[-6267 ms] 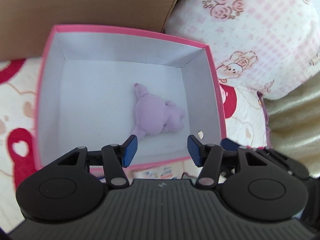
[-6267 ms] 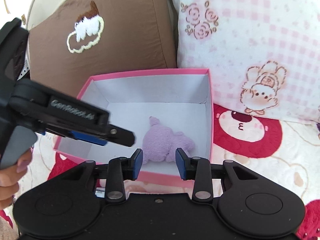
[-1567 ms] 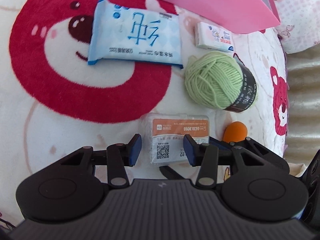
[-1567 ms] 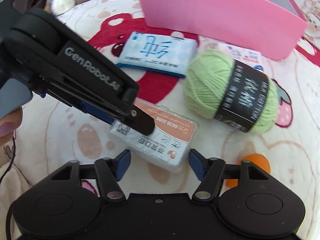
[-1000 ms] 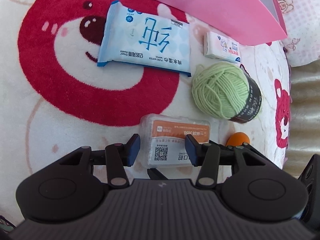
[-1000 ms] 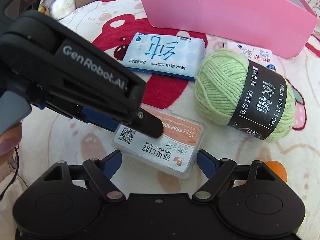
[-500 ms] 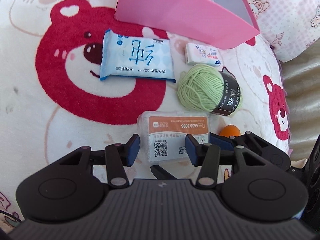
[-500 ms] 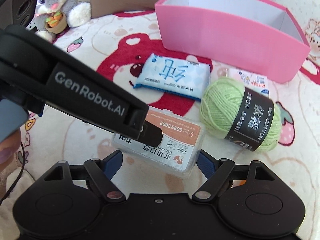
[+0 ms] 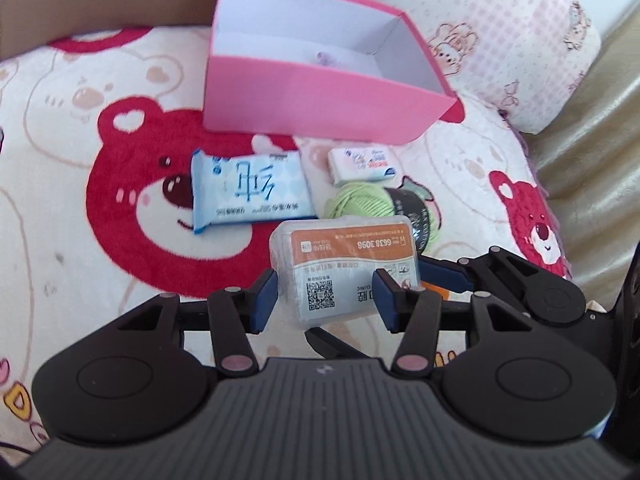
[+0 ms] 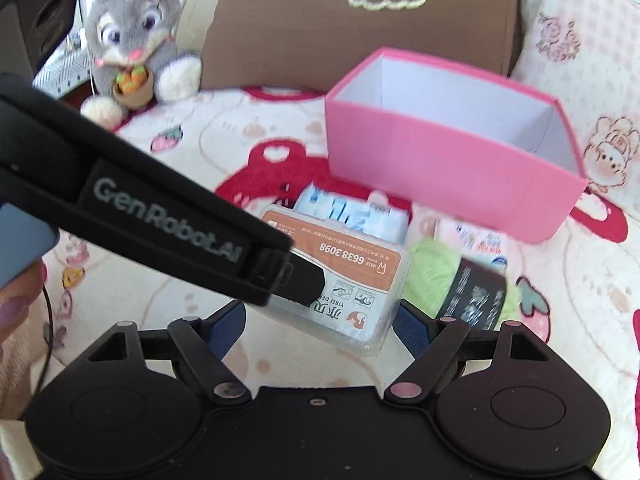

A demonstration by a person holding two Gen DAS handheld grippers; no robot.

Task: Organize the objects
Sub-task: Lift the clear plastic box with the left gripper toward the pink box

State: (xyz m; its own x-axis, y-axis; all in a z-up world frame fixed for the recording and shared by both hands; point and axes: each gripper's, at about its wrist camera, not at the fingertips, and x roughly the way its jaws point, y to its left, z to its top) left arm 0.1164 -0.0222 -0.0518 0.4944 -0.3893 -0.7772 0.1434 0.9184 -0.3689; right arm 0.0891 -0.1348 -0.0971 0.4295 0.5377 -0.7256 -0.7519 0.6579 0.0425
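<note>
Between both grippers hangs the clear floss case (image 9: 344, 264), lifted off the blanket (image 9: 72, 272) — left gripper (image 9: 326, 298) clamps its short width, right gripper (image 10: 320, 328) its long axis; pink box (image 9: 320, 108) lies far, straight ahead.

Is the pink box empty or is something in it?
Not empty: the pink box holds something small and purple, peeking above its front wall.

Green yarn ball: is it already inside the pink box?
No. The green yarn ball lies on the bear-print blanket in front of the pink box, beside the small tissue packet.
</note>
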